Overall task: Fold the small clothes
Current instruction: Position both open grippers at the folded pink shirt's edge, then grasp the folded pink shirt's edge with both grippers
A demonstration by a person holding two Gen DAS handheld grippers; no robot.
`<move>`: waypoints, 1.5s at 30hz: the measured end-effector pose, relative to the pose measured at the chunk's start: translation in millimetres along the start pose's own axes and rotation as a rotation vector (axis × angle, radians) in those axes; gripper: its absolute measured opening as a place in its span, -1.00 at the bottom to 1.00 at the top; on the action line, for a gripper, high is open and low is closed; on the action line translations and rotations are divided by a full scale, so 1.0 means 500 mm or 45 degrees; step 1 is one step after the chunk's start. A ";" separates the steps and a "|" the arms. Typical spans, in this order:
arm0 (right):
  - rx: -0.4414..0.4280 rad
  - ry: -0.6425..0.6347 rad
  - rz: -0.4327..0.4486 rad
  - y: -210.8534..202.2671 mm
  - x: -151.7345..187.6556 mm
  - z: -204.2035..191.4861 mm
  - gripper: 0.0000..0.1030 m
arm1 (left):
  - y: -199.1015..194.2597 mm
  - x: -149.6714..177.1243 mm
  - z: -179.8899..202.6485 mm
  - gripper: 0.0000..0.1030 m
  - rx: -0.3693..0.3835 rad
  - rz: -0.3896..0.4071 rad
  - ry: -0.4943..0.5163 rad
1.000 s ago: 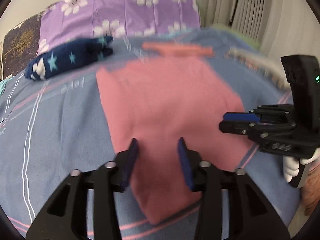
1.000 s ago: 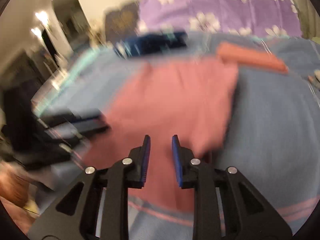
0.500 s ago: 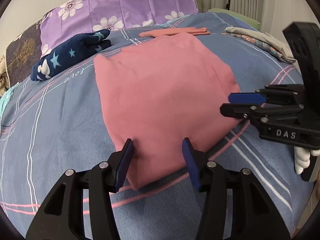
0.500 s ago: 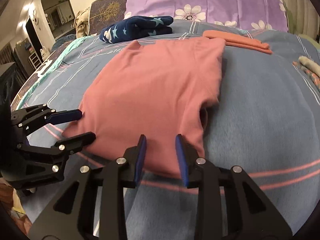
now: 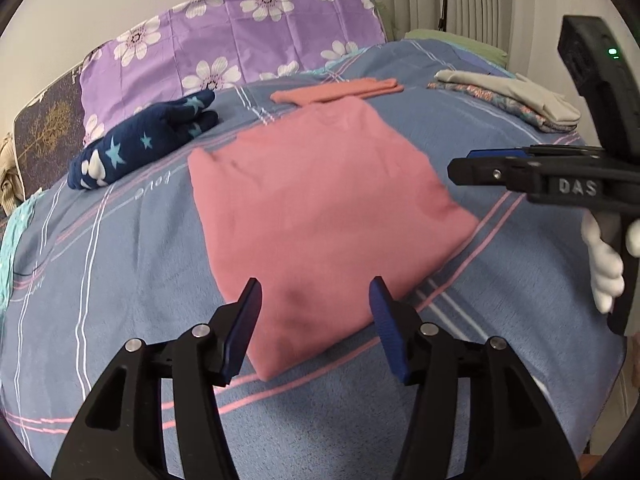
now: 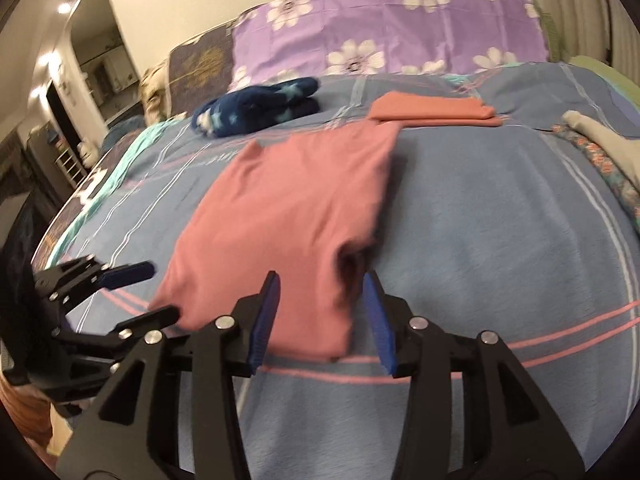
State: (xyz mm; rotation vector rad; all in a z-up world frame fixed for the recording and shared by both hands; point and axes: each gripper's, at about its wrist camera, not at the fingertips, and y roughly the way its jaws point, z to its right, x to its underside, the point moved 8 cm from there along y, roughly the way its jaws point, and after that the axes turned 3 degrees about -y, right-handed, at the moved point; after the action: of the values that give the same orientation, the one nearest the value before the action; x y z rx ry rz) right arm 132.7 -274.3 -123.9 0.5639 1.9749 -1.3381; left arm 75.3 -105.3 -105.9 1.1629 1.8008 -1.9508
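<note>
A pink folded garment (image 5: 316,208) lies flat on the blue striped bedspread (image 5: 120,264); it also shows in the right wrist view (image 6: 288,216). My left gripper (image 5: 316,300) is open and empty, its jaws on either side of the garment's near left corner, above it. My right gripper (image 6: 320,292) is open and empty over the garment's near right corner, where the fabric bunches a little. Each gripper shows in the other's view: the right gripper (image 5: 472,164) from the side, the left gripper (image 6: 156,292) at lower left.
A folded orange-pink garment (image 5: 340,90) lies behind the pink one. A navy star-print bundle (image 5: 144,140) lies at back left. A grey and floral pile (image 5: 516,98) sits at the right. A purple flowered pillow (image 5: 240,48) stands at the head of the bed.
Both grippers have opened wider and drawn back toward the garment's near edge. The garment now lies still and flat.
</note>
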 end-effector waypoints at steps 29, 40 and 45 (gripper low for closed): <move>-0.276 0.171 -0.204 0.202 -0.080 0.052 0.12 | 0.195 -0.071 -0.179 0.37 0.468 -0.110 -0.548; -0.396 0.196 -0.207 0.247 -0.098 0.049 -0.19 | 0.225 -0.095 -0.185 0.41 0.588 -0.104 -0.556; -0.385 0.171 -0.206 0.249 -0.102 0.043 -0.20 | 0.234 -0.105 -0.182 0.41 0.604 -0.096 -0.533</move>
State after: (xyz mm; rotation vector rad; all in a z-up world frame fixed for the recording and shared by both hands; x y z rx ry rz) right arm 257.5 -245.9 -170.4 0.3637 2.3212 -1.0861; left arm 220.8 -63.5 -147.9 0.7175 1.2235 -2.5201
